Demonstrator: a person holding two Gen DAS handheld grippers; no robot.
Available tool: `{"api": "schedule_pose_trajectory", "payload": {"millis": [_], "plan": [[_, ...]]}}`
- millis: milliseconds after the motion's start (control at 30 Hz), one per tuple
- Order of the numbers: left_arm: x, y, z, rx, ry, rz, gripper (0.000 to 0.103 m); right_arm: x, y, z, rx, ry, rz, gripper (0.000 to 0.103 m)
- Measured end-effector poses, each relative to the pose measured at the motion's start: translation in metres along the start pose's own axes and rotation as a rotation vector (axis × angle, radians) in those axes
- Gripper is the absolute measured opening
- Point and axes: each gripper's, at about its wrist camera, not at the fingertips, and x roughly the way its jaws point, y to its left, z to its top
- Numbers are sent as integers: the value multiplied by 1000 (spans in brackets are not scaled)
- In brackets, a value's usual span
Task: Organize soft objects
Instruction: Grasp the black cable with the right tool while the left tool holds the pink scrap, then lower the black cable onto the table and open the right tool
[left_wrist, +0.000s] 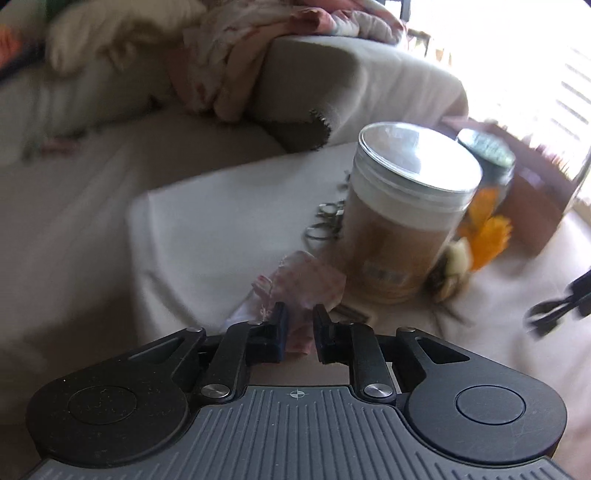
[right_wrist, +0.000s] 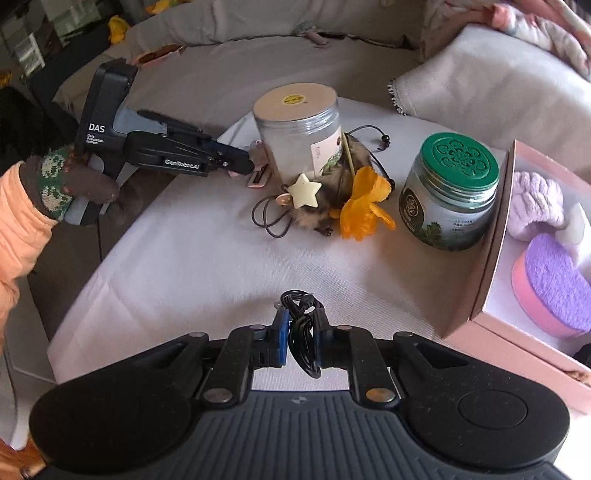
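The right tongs (right_wrist: 300, 334) are squeezed on a black cord (right_wrist: 303, 332), a small looped bundle that sticks out above and below the tips, low over the white desk (right_wrist: 192, 266). The left tongs (left_wrist: 300, 332) have a small gap between the tips, and a pink cloth (left_wrist: 306, 277) lies crumpled right there; some of it sits in the gap, but I cannot tell if the tips are pinching it. From the right camera, the left tongs (right_wrist: 248, 166) reach in from the side, and the tips are at a pink thing just beside the tall jar (right_wrist: 300, 134). A gloved hand (right_wrist: 74, 184) holds that tool. In front of the tall jar lies a little pile: a white star (right_wrist: 303, 190), a furry brown thing (right_wrist: 325, 206), thin dark strings, and an orange flower (right_wrist: 364, 203). A green-lid jar (right_wrist: 452, 195) stands just beside the flower and right by a pink box (right_wrist: 491, 254). The box is open. Inside it are a fluffy purple thing (right_wrist: 535, 197) and a round pink and purple pad (right_wrist: 554, 284). Behind the desk is a sofa (right_wrist: 491, 85) with blankets (right_wrist: 546, 29) heaped on its arm.
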Motion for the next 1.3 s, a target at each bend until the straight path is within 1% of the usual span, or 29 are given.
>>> {"api": "schedule_pose_trajectory", "payload": {"millis": [67, 100, 167, 233, 267, 300, 333, 367, 400, 433, 467, 500, 567, 600, 633, 667, 700, 800, 867, 933, 967, 1000, 1067, 1133, 1167, 1233, 1300], "plan": [[4, -5, 2, 35, -21, 94, 20, 4, 6, -4, -34, -1, -16, 13], [4, -4, 3, 26, -32, 112, 20, 7, 8, -5, -49, -1, -22, 13], [2, 3, 8, -26, -65, 90, 20, 12, 12, -10, -84, -15, -43, 13], [-4, 11, 12, -71, -90, 26, 20, 15, 19, -15, -124, -31, -81, 14], [-7, 14, 16, -90, -104, -5, 20, 16, 20, -17, -134, -36, -91, 20], [-12, 19, 17, -113, -122, -30, 20, 16, 21, -19, -144, -40, -95, 33], [-17, 21, 19, -125, -138, -29, 21, 15, 20, -22, -147, -45, -94, 42], [-18, 24, 18, -130, -147, -4, 21, 14, 20, -25, -145, -55, -91, 56], [-17, 30, 19, -145, -140, 31, 20, 13, 20, -27, -141, -69, -88, 61], [-14, 37, 20, -174, -126, 43, 20, 11, 20, -30, -136, -89, -83, 61], [-8, 46, 20, -219, -109, 31, 21, 11, 19, -31, -134, -98, -75, 61], [-2, 57, 19, -280, -92, 1, 21, 10, 19, -33, -129, -105, -64, 61], [9, 74, 14, -398, -63, -86, 21, 10, 19, -35, -113, -115, -43, 62], [13, 80, 10, -440, -61, -144, 21, 11, 19, -36, -102, -120, -36, 62], [13, 82, 8, -448, -64, -181, 21, 11, 18, -38, -90, -128, -32, 62], [12, 82, 6, -438, -59, -203, 21, 12, 17, -39, -79, -136, -30, 63], [10, 77, 5, -405, -51, -217, 21, 12, 15, -42, -68, -144, -27, 65], [0, 55, -2, -286, -30, -233, 22, 17, 10, -45, -54, -136, -4, 66], [-3, 37, -4, -207, -23, -220, 22, 19, 10, -46, -58, -121, -4, 66], [-8, 19, -9, -134, -24, -187, 22, 24, 11, -46, -66, -114, -19, 66], [-8, 11, -10, -114, -26, -168, 22, 26, 11, -46, -67, -112, -23, 66], [-9, 5, -11, -108, -30, -139, 22, 27, 11, -46, -66, -110, -23, 66], [-7, -1, -13, -142, -25, -100, 22, 30, 9, -45, -61, -108, -26, 66], [-10, -8, -12, -161, 8, -79, 22, 31, 7, -44, -53, -108, -35, 65], [-15, -12, -12, -149, 27, -77, 22, 31, 6, -43, -49, -109, -37, 65], [-20, -18, -12, -95, 68, -103, 23, 30, 3, -43, -38, -113, -37, 65], [-25, -25, -16, -60, 74, -129, 24, 30, 0, -42, -32, -115, -35, 65]]}}
